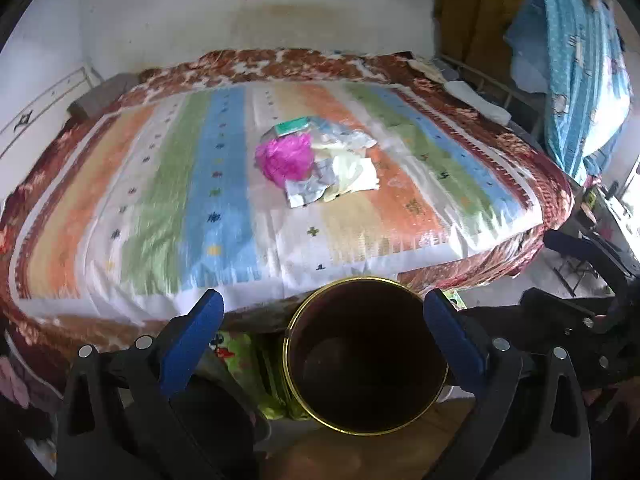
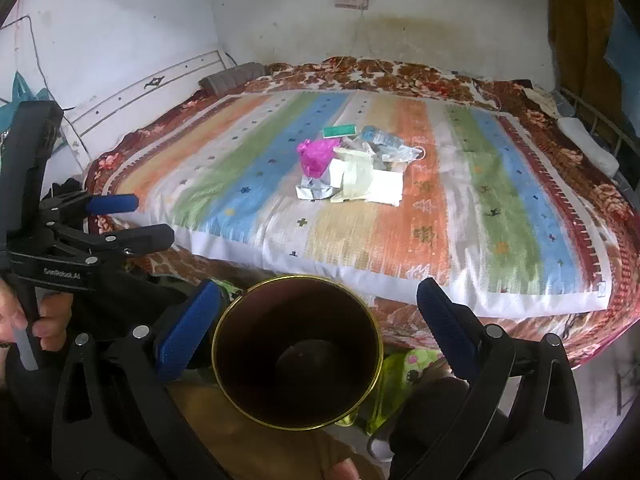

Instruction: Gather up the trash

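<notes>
Nothing collected yet: trash pile [image 1: 320, 160] sits on bed [image 1: 160, 208], bin [image 1: 366, 354] looks empty, both hand-held grippers [image 1: 322, 326] [image 2: 318, 318] spread, holding nothing.

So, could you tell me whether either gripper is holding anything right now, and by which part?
Nothing is held. Both the left gripper and right gripper have jaws wide open, hanging over the bin, not gripping it.

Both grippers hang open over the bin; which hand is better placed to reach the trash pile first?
Little separates them. Leaning right: the right gripper sees the trash pile almost straight ahead across the bed, past the bin. The left gripper is equally open and empty.
</notes>
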A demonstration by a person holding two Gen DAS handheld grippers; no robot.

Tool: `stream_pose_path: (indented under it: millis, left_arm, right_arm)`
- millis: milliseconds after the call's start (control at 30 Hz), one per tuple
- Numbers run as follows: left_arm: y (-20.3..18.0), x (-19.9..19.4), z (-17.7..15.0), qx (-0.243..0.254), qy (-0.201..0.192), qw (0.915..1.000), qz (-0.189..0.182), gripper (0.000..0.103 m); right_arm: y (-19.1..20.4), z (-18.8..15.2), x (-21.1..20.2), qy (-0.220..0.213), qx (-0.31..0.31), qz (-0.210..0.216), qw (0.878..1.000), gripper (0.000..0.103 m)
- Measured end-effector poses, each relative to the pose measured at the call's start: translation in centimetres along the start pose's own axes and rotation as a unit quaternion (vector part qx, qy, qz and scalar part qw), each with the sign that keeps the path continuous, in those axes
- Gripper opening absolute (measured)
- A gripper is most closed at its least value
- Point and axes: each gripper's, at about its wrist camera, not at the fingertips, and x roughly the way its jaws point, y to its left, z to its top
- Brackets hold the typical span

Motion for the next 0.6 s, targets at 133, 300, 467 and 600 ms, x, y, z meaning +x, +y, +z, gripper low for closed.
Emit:
stream_pose_path:
  millis: [133,300,467,600]
  left_arm:
    - [0.1,0.2,0.2,-0.003,0.01,0.9999,-0.01,0.097]
    - [0.6,0.2,0.2,-0.015,0.007,0.9996,-0.021,0.097]
    - [0.8,0.2,0.3,-0.018,0.012,0.9995,-0.025,0.097]
    - [1.0,0.3,0.5,-0.022,0.012,0.9994,-0.022,0.097]
  right_arm:
    - [0.0,0.1,0.1,0.003,0.001,0.005,1.0,0.094]
    - [-0.2,0.1,0.3,0.006,0.016,0.017,1.0,0.094]
    - [-0.3,0.2,0.1,0.003,0.014,0.014,1.0,0.094]
    - [-0.5,0.4,-0.2,-0.005,0.015,0.019,1.0,0.094]
